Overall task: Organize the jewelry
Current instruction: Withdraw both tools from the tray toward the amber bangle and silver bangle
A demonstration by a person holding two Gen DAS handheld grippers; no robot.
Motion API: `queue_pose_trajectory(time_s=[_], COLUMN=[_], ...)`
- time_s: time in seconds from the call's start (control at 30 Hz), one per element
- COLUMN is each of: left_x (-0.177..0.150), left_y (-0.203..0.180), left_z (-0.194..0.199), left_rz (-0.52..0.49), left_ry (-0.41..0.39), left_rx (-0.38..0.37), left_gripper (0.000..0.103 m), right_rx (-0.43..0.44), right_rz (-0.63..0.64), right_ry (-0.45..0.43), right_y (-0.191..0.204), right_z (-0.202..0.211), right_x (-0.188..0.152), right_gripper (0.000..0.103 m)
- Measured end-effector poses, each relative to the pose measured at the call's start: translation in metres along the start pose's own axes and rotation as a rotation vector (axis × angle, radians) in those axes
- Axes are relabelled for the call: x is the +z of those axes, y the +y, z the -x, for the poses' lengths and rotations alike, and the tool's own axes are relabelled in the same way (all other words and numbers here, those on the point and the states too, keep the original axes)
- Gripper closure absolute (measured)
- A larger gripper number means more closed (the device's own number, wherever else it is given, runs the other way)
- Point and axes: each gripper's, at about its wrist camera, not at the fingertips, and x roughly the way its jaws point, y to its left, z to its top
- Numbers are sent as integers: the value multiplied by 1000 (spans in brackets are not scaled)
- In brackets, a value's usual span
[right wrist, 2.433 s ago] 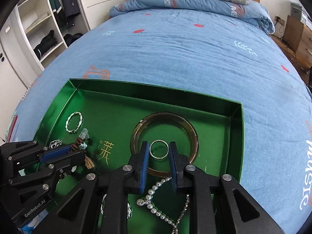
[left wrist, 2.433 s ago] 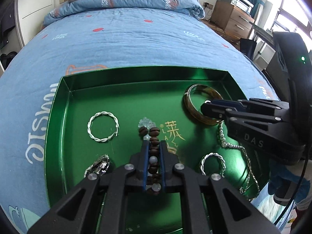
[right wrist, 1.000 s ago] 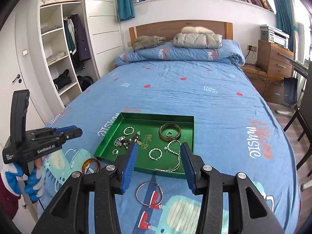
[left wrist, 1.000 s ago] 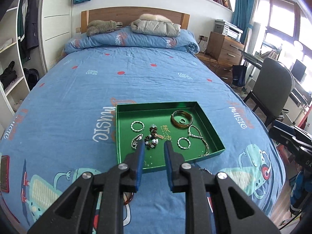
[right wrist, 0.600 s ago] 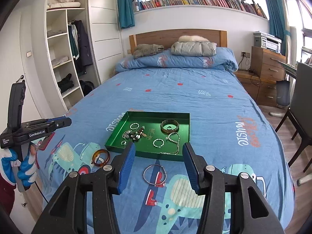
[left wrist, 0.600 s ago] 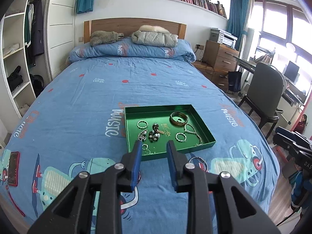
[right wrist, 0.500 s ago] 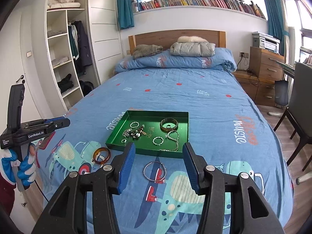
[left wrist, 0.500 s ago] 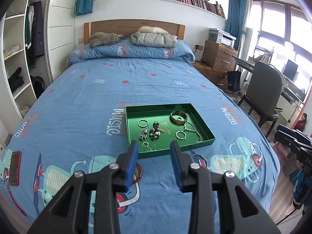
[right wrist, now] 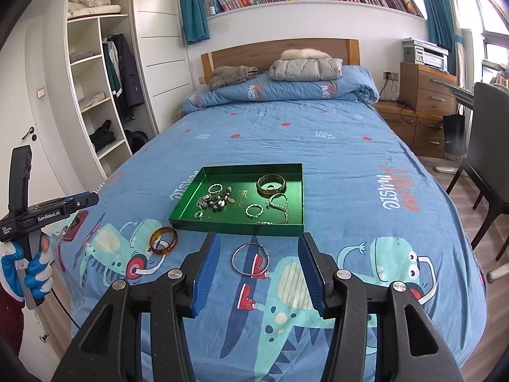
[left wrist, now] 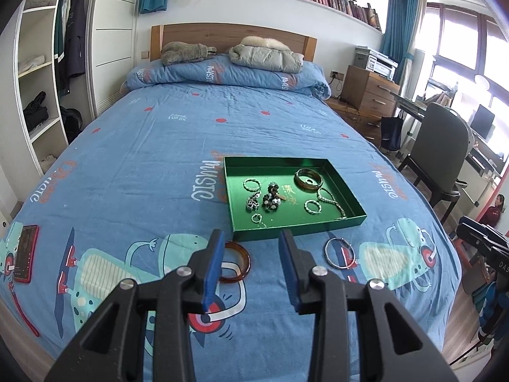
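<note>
On the blue bed (left wrist: 159,146), both grippers, left (left wrist: 251,267) and right (right wrist: 259,273), hang open and empty, so each should drop straight over a bangle, brown (left wrist: 235,262) or silver (right wrist: 250,259), beside the green tray (right wrist: 235,224).

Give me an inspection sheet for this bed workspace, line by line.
Surface: blue printed bedspread, flat.
Job's things: green tray holds rings, a bead bracelet, a brown bangle and a bead chain; amber bangle and silver bangle lie on the bedspread in front of the tray.
Clutter: red phone near the bed's left edge.
Grippers: left tongs open, empty; right tongs open, empty; both away from the tray.
Cables: black lead below the left handle.
Surroundings: wardrobe shelves, bookshelf, wooden drawers, grey chair.
</note>
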Motion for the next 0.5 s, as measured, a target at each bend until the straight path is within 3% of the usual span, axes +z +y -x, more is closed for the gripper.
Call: queue_pose_trajectory(time_s=[0.5], left_x=[-24], left_y=[42], left_z=[-59], left_rz=[76], left_ry=[78], left_rx=[65], left_gripper=[69], right_rx=[11], right_rz=[-27], right_ry=[91], right_y=[-11], right_z=[-63], right_x=[-19], right_gripper=[52])
